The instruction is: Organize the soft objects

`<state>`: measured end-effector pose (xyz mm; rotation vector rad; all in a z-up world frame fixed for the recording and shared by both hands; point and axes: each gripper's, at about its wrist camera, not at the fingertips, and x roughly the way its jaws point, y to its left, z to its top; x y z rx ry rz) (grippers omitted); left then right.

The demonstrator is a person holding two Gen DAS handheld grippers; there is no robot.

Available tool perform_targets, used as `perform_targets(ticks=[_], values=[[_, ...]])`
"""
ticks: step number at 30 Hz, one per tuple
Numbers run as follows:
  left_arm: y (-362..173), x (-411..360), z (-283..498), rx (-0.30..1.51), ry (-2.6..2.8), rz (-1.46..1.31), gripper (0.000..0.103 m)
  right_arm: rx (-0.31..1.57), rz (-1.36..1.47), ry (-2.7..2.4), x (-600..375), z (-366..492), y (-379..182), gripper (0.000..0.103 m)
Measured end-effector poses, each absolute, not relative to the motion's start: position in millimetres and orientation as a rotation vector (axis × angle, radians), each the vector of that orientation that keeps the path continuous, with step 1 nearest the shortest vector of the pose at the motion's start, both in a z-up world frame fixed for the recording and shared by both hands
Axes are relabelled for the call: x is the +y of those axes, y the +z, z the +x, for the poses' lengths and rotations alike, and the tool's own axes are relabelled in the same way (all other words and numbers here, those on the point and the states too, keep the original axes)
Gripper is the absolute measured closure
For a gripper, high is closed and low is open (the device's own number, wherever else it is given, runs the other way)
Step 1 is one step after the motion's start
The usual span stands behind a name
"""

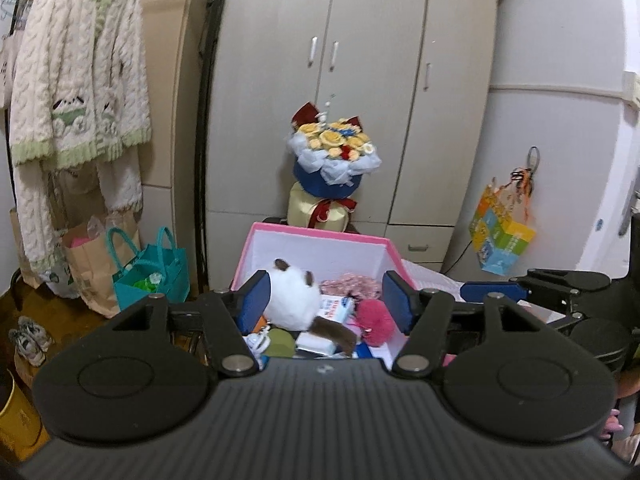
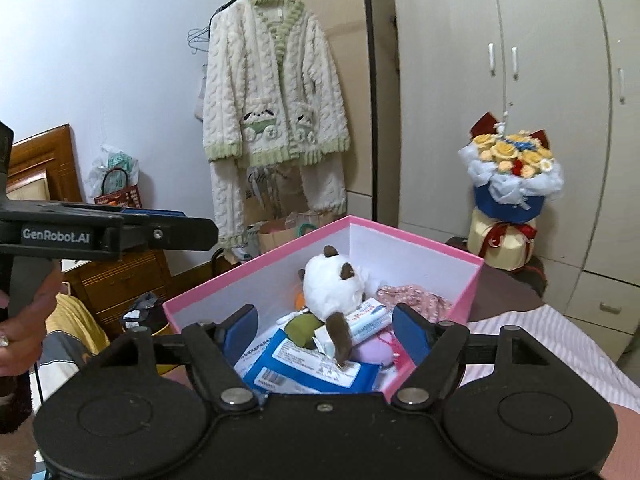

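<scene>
the pink box (image 2: 416, 240) stands open with its load heaped inside: a white plush toy (image 2: 332, 284) with brown ears lies face down on top, its brown tail (image 2: 340, 332) draped toward six o'clock over a blue wipes pack (image 2: 308, 368). a floral cloth (image 2: 416, 300) sits at the plush's three o'clock, a green pouch (image 2: 306, 330) at its seven o'clock, and in the left view a pink pompom (image 1: 374, 316) lies at its four o'clock.

the right gripper (image 2: 324, 332) hovers over the near edge of the box, fingers wide and empty, the heap showing between them. the left gripper (image 1: 326, 300) hangs just as near, its fingers apart at a middling gap with nothing pressed between them; the plush merely shows behind the left blue pad (image 1: 254, 300).

the risks, as i judge them: both tools crowd one box, so a reach from each at once could knock them together. a grip on the plush's tail alone may slip or drag the wipes pack and small tubes out with it. a finger coming down low could catch the thin box wall at six o'clock and tip or shove the box. the soft pile hides what lies beneath, so a blind pinch may take two things.
</scene>
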<state>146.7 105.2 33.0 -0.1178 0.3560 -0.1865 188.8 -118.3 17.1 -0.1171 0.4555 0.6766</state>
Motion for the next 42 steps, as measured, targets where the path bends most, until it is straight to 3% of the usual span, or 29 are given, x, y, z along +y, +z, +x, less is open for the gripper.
perform_targets(ticks=[21, 33, 36, 42], values=[[29.2, 63.9, 71.9, 0.325, -0.264, -0.057, 0.021, 0.398, -0.088, 0.495, -184.3, 95.2, 21.4, 0.015], [13.3, 50.6, 56.4, 0.321, -0.246, -0.081, 0.0, 0.37, -0.114, 0.375, -189.5, 60.7, 12.8, 0.007], [13.6, 46.5, 60.6, 0.343, -0.216, -0.065, 0.0, 0.387, -0.104, 0.338, -191.8, 61.6, 14.3, 0.002], [15.9, 40.0, 64.0, 0.381, -0.125, -0.046, 0.0, 0.482, -0.066, 0.194, -198.9, 69.7, 16.6, 0.001]])
